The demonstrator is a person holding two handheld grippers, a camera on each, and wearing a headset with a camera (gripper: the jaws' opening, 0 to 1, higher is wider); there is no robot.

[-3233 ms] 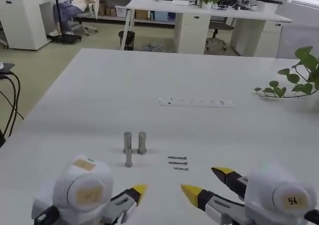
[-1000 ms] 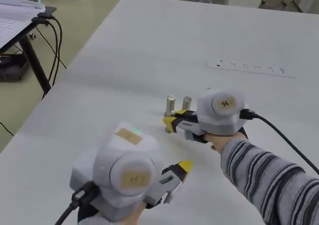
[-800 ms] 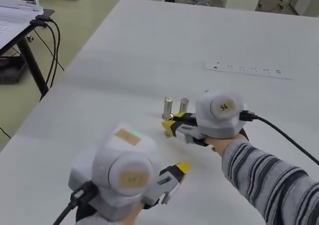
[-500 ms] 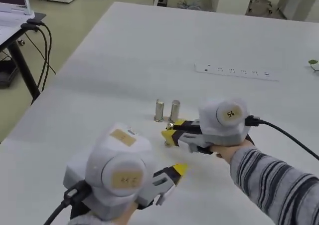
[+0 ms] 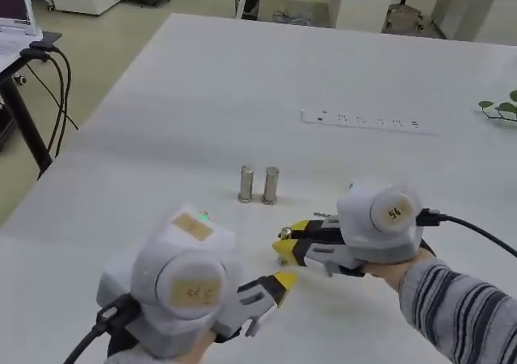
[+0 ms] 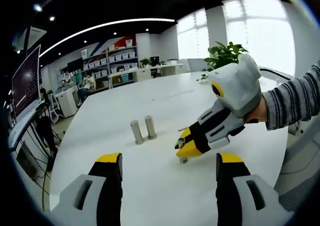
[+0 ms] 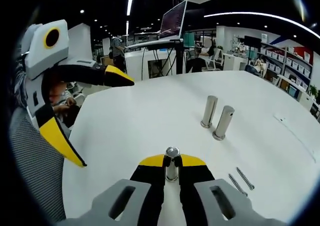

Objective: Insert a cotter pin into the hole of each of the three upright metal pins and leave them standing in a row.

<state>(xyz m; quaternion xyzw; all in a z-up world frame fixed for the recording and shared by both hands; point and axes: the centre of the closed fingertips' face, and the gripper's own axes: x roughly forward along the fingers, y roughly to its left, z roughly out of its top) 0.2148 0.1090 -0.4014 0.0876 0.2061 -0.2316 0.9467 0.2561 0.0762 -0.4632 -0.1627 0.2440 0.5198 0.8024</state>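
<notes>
One metal pin (image 7: 172,158) is pinched upright in the right gripper (image 7: 171,170). The left gripper (image 6: 167,162) is spread and holds nothing. The other two pins (image 7: 223,122) stand ahead of the right jaws, with the cotter pins (image 7: 244,178) just to their right. Step judged: first pin held for insertion. Next, a cotter pin must be picked up and lined up with the hole.

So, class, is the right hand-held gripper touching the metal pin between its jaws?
Touching. The right gripper view shows the right hand-held gripper clamped on the upright metal pin, with a jaw pressed against each side and no gap.
</notes>
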